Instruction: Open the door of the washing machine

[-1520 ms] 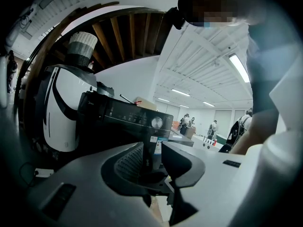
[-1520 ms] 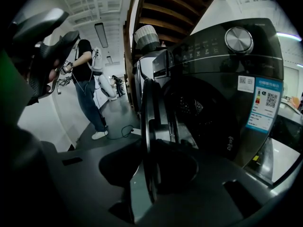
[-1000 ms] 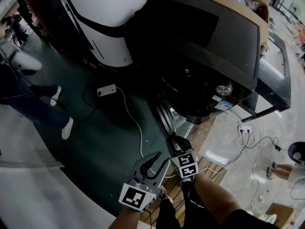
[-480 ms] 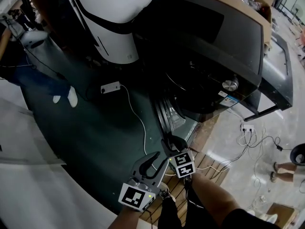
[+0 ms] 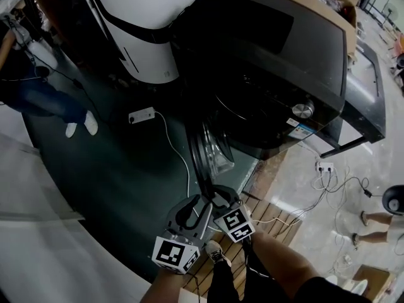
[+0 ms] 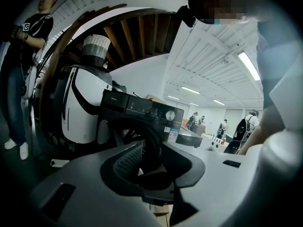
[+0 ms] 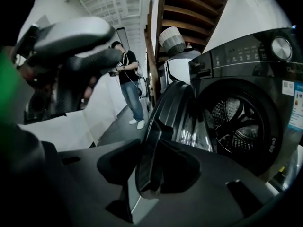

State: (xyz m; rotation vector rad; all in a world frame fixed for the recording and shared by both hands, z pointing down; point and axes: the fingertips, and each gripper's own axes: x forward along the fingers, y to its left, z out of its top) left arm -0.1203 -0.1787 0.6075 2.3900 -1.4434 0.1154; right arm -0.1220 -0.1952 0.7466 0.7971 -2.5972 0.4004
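Already the round dark glass door (image 7: 173, 110) of the black washing machine (image 5: 278, 49) stands swung open.
Our right gripper (image 7: 150, 170) has just been widening its jaws around the door rim, without pressing it; our left gripper (image 6: 152, 162) is parted and empty. Only withdrawing remains, we judge.

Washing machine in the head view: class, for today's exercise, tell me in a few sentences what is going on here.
A person with a two-finger gripper in each hand is opening the dark front-loading washing machine. Its round glass door already stands swung out, so the steel drum shows. The door's rim sits between the fingers of the right gripper, which have just been opening, so it seems to be letting go. The left gripper hangs beside it, open and empty.
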